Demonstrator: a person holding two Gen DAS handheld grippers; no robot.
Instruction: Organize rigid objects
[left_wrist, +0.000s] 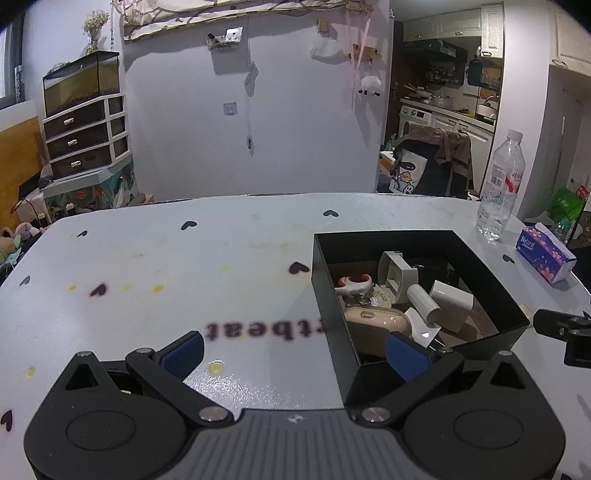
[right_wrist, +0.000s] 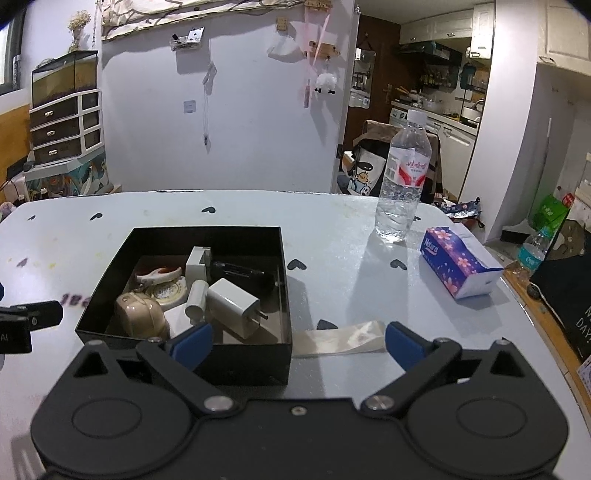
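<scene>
Charger (right_wrist: 233, 307) lies in the black box (right_wrist: 207, 232) among other small things, its long axis slanted, with its metal prongs pointing toward the box's right wall. Right gripper (right_wrist: 295, 345) stands wide open and empty over the box's near right corner; left gripper (left_wrist: 293, 356) is open too, beside the box's left wall.

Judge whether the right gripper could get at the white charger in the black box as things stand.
Probably yes: the right gripper is open and empty, the black box has no lid, and the white charger lies on top near its front wall.
</scene>
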